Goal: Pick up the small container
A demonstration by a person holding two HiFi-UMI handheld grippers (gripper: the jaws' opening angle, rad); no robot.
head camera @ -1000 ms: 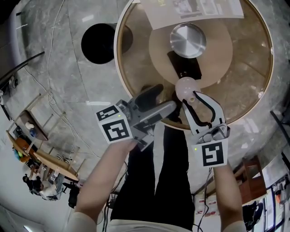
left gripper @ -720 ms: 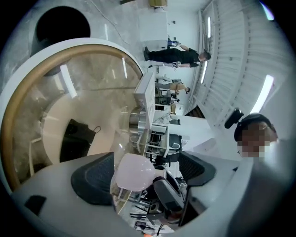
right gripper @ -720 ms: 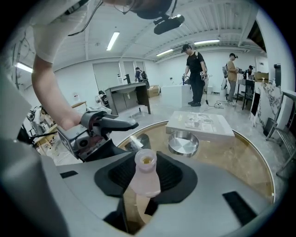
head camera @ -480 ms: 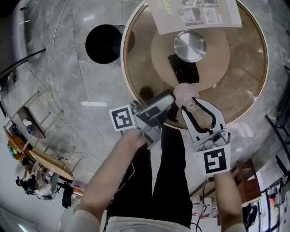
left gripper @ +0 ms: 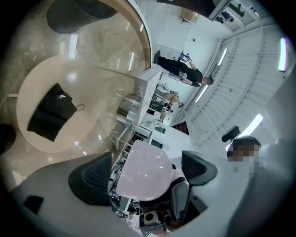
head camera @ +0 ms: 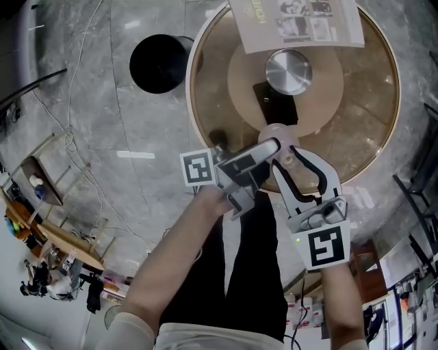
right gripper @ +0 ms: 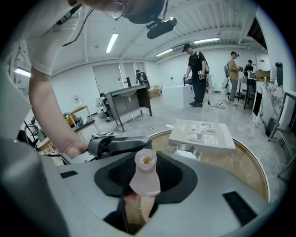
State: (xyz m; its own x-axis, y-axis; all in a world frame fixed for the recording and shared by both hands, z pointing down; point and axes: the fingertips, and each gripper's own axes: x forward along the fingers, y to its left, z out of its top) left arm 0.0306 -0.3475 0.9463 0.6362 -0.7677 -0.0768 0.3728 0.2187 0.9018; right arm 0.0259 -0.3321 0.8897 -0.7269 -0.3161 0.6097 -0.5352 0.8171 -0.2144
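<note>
The small container (head camera: 274,131) is a pale pink bottle, held above the near edge of the round table (head camera: 383,130). My right gripper (head camera: 285,147) is shut on it; the right gripper view shows its open neck (right gripper: 147,160) sticking up between the black pads (right gripper: 178,178). My left gripper (head camera: 265,150) comes in from the left. Its jaws have just been opening and stand wide on either side of the container's rounded end (left gripper: 143,173). Neither of its pads (left gripper: 91,178) touches the container.
On the table lie a flat printed box (head camera: 298,20), a steel bowl (head camera: 288,70) and a black pouch (head camera: 276,102). A round black stool (head camera: 161,63) stands on the marble floor to the left. Several people (right gripper: 196,74) stand far off in the room.
The left gripper has rolled and moved right, closing in on the container, with its jaws spread wider. The right gripper has lifted the container slightly.
</note>
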